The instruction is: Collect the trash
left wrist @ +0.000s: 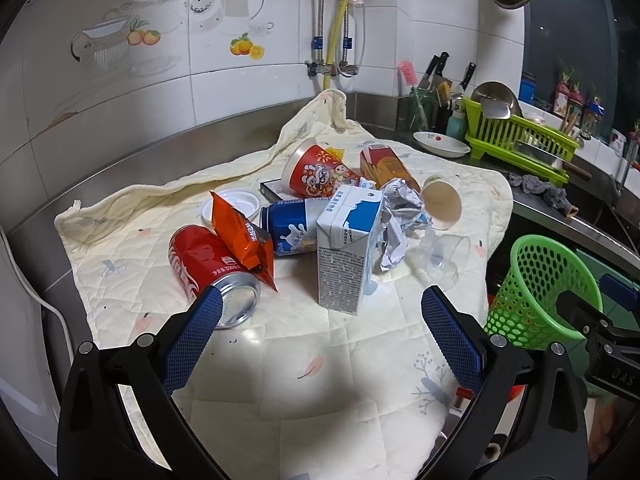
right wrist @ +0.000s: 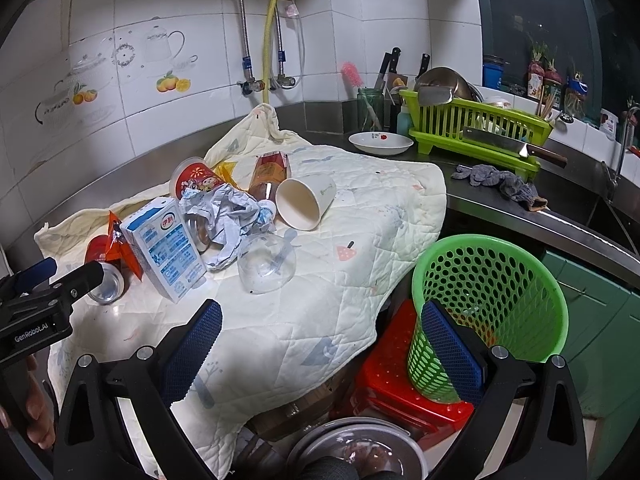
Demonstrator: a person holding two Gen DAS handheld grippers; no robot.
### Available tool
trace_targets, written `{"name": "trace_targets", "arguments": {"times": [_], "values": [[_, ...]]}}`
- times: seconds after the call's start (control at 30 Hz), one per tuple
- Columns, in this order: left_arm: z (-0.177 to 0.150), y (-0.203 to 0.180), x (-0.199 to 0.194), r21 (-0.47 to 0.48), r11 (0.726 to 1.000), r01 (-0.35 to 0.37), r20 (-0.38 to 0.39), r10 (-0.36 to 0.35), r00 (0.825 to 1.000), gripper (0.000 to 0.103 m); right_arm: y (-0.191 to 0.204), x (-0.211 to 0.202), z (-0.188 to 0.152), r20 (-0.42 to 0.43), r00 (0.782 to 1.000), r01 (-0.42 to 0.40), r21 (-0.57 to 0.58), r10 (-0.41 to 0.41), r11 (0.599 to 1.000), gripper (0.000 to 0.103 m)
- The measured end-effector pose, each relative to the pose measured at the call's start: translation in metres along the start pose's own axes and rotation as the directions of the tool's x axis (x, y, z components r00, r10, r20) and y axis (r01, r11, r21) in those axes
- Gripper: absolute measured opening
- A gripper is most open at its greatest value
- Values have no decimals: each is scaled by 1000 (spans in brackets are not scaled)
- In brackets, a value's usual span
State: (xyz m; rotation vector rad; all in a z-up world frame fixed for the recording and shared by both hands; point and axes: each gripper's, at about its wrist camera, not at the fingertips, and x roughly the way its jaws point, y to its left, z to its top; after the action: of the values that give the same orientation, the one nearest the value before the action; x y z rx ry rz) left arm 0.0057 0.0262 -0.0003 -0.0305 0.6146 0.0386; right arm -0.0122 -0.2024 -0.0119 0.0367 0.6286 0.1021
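Observation:
Trash lies heaped on a cream quilted cloth (left wrist: pixel 320 352): a red cola can (left wrist: pixel 204 268), an orange snack wrapper (left wrist: pixel 240 236), a blue can (left wrist: pixel 288 224), a blue-and-white milk carton (left wrist: pixel 344 248) standing upright, crumpled paper (left wrist: pixel 400 216), a clear plastic cup (left wrist: pixel 440 256), a paper cup (left wrist: pixel 442 200) and a red noodle cup (left wrist: pixel 316 172). My left gripper (left wrist: pixel 322 304) is open just short of the carton, its left pad beside the cola can. My right gripper (right wrist: pixel 320 320) is open over the cloth edge, beside the green mesh basket (right wrist: pixel 492 300). The carton (right wrist: pixel 168 248) also shows there.
The basket stands on a red stool (right wrist: pixel 400 372) off the counter's right edge. A green dish rack (right wrist: pixel 472 128), a white plate (right wrist: pixel 380 144), a cleaver, a grey rag (right wrist: pixel 500 184) and a knife jar sit at the back right. A metal bowl (right wrist: pixel 356 448) lies below.

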Motion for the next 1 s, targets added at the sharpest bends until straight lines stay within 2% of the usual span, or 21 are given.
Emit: {"name": "trace_targets", "arguments": {"times": [1.0], "values": [[8, 14, 18, -19, 1000, -21, -17, 21, 1000, 98, 19, 29, 15, -22, 999, -51, -82, 50, 995, 97]]}}
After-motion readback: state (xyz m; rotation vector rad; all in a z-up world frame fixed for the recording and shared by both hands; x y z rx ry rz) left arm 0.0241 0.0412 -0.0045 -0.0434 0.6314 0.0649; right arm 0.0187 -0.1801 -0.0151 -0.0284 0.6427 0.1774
